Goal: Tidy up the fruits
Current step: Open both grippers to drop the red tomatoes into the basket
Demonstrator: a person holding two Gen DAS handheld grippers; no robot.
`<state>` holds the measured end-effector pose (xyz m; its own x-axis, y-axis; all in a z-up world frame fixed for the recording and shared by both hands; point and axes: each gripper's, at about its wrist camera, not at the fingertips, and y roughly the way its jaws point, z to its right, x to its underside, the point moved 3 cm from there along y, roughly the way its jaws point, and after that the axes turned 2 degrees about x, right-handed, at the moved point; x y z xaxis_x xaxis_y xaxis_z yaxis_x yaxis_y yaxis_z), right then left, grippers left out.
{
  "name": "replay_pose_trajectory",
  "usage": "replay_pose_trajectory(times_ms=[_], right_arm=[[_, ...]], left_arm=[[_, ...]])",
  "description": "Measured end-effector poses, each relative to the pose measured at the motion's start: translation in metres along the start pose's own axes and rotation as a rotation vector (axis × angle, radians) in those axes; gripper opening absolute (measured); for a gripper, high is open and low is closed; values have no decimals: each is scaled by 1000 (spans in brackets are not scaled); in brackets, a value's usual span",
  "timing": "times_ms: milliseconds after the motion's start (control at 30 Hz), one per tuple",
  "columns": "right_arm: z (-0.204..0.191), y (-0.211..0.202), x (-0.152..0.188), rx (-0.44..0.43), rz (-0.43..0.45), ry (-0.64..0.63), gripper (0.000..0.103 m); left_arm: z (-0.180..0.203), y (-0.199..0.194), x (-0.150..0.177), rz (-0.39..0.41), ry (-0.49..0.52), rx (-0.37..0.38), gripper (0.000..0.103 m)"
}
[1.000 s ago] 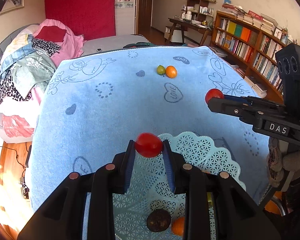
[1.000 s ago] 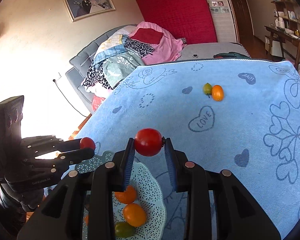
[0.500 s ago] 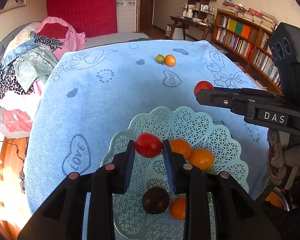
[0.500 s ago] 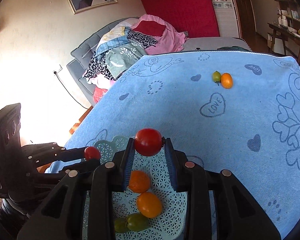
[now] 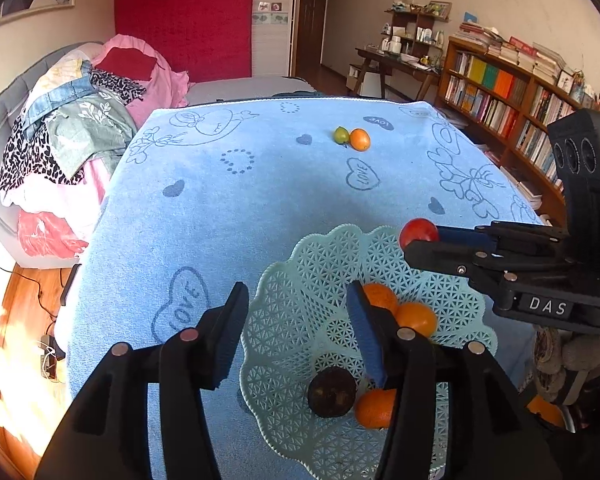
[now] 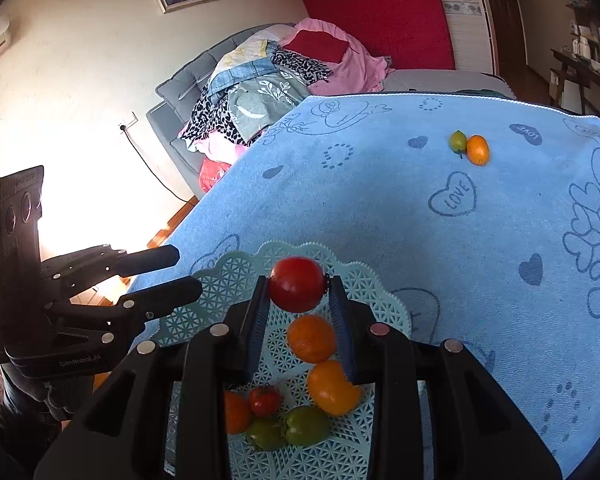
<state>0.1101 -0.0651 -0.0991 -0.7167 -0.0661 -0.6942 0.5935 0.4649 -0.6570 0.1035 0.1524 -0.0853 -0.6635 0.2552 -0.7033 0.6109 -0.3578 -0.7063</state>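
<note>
A pale green lattice basket [image 5: 284, 320] [image 6: 364, 288] lies on the blue towel and holds several orange, green and red fruits and one dark fruit [image 5: 332, 392]. My left gripper [image 5: 296, 320] is open and empty above the basket; it also shows in the right wrist view [image 6: 184, 272]. A small red tomato [image 6: 265, 400] lies in the basket. My right gripper [image 6: 298, 292] is shut on a larger red tomato [image 6: 296, 284] [image 5: 418, 232] held over the basket's far edge. A green fruit [image 5: 341, 135] [image 6: 457, 141] and an orange fruit [image 5: 360, 139] [image 6: 477, 149] lie together far back on the towel.
The blue towel [image 5: 228, 208] covers the table. A sofa piled with clothes [image 5: 72, 120] stands to the left, a bookshelf [image 5: 500, 104] to the right. Wooden floor [image 5: 20, 320] shows past the table's left edge.
My left gripper has opened and let go of its small red tomato, which now lies in the basket. Both grippers have moved nearer over the basket; the right still holds its tomato.
</note>
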Motion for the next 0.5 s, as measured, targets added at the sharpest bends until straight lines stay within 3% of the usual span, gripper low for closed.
replay_pose_trajectory(times_ms=[267,333,400,500], right_arm=[[-15,20,16,-28,-64,-7,33],[-14,18,16,-29,-59,7,39],[-11,12,14,-20,-39,20,55],[-7,3,12,-8,-17,33,55]], left_arm=[[-7,-10,4,17,-19,-17,61],[-9,-11,5,18,-24,-20,62],[-10,-12,6,21,-29,-20,62],[-10,-15,7,25,-34,-20,62]])
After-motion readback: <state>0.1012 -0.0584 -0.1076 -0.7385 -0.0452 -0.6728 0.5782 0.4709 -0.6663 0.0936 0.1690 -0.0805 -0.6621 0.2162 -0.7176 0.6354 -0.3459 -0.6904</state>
